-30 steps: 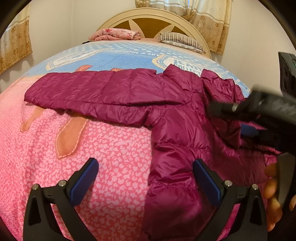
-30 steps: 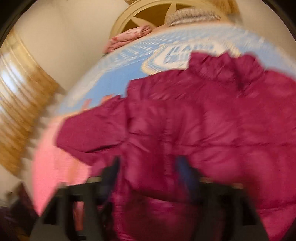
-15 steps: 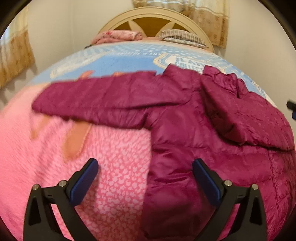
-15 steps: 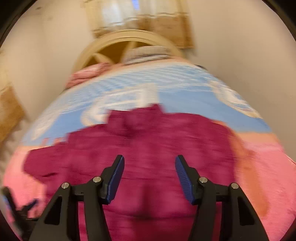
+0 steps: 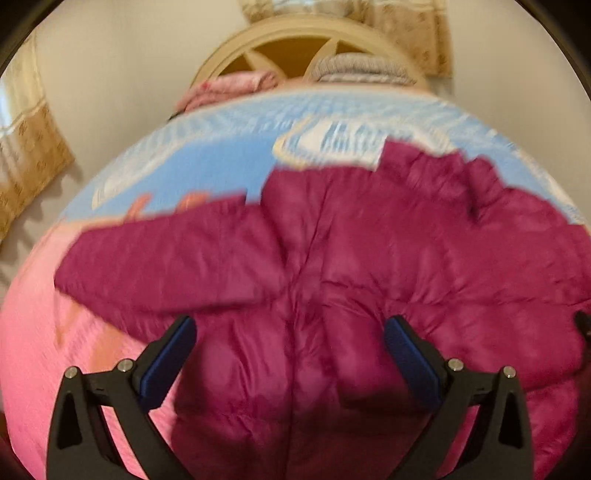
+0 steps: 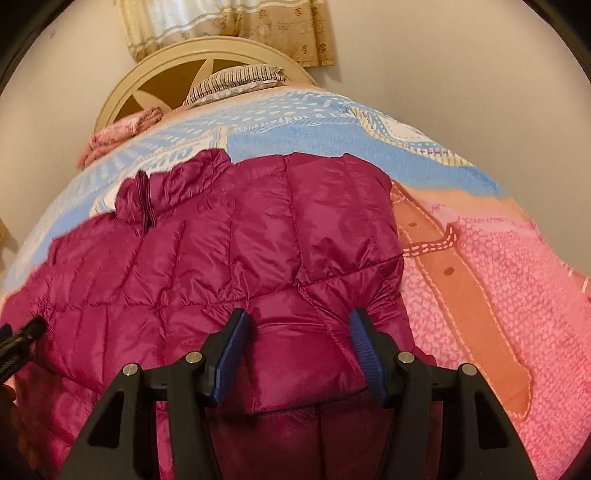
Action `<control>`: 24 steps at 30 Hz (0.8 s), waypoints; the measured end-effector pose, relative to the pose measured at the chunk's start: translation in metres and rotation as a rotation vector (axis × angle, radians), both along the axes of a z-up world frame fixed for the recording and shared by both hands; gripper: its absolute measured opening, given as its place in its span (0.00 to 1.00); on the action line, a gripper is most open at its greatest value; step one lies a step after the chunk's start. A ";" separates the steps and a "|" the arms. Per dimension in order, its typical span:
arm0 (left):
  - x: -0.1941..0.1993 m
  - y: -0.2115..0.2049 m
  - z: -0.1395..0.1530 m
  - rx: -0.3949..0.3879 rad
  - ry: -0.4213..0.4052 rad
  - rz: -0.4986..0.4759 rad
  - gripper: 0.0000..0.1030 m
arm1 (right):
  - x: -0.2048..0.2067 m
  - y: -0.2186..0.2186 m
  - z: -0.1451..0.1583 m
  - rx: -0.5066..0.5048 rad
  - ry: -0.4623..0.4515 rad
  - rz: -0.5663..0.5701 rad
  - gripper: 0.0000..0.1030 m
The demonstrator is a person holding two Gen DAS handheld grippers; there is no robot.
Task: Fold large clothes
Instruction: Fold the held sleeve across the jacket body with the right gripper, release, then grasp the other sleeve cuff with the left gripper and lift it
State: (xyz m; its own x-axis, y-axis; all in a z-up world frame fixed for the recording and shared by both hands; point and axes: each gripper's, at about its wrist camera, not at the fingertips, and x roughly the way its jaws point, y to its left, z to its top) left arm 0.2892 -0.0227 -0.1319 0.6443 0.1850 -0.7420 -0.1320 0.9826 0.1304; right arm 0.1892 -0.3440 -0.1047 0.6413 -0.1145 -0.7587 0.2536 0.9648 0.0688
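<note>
One magenta puffer jacket (image 6: 229, 258) lies spread on one bed whose pink and blue quilt (image 6: 498, 295) fills most of both views. In the left wrist view, one sleeve (image 5: 166, 266) stretches toward the left of the frame, ending short of the quilt's left edge, with pink cover bare below it. The left gripper (image 5: 290, 354) sits at bottom centre, its jaws wide apart above the jacket body, nothing pressed between the pads.

In the right wrist view, the jacket covers the left and centre; its right edge falls near the middle right, and the quilt lies bare from there to the right rim. The right gripper (image 6: 297, 354) stands at bottom centre with jaws partly spread; puffed fabric bulges up between the blue pads, but whether they pinch it cannot be told. A dark piece of the other tool (image 6: 20, 341) pokes in at the far left edge.

At the top stand one round headboard (image 6: 155, 70), one striped pillow (image 6: 236, 79), one folded pink blanket (image 6: 122, 129) and curtains (image 6: 229, 26). No containers appear.
</note>
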 end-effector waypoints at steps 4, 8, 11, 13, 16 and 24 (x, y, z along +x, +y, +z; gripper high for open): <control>0.001 0.002 -0.016 -0.021 0.010 -0.002 1.00 | 0.002 0.006 -0.002 -0.044 0.005 -0.002 0.57; 0.004 0.001 -0.018 -0.007 0.026 -0.007 1.00 | 0.005 0.009 -0.003 -0.079 0.013 -0.004 0.58; 0.006 0.008 -0.018 -0.071 0.042 -0.003 1.00 | 0.005 0.010 -0.003 -0.093 0.013 -0.006 0.58; 0.002 0.018 -0.018 -0.155 0.062 -0.001 1.00 | 0.005 0.011 -0.003 -0.101 0.013 -0.007 0.59; -0.010 0.021 -0.010 -0.154 0.080 -0.051 1.00 | 0.005 0.011 -0.003 -0.101 0.012 -0.001 0.62; -0.044 0.137 0.046 -0.133 -0.144 0.225 1.00 | 0.004 0.012 -0.003 -0.096 0.008 0.010 0.66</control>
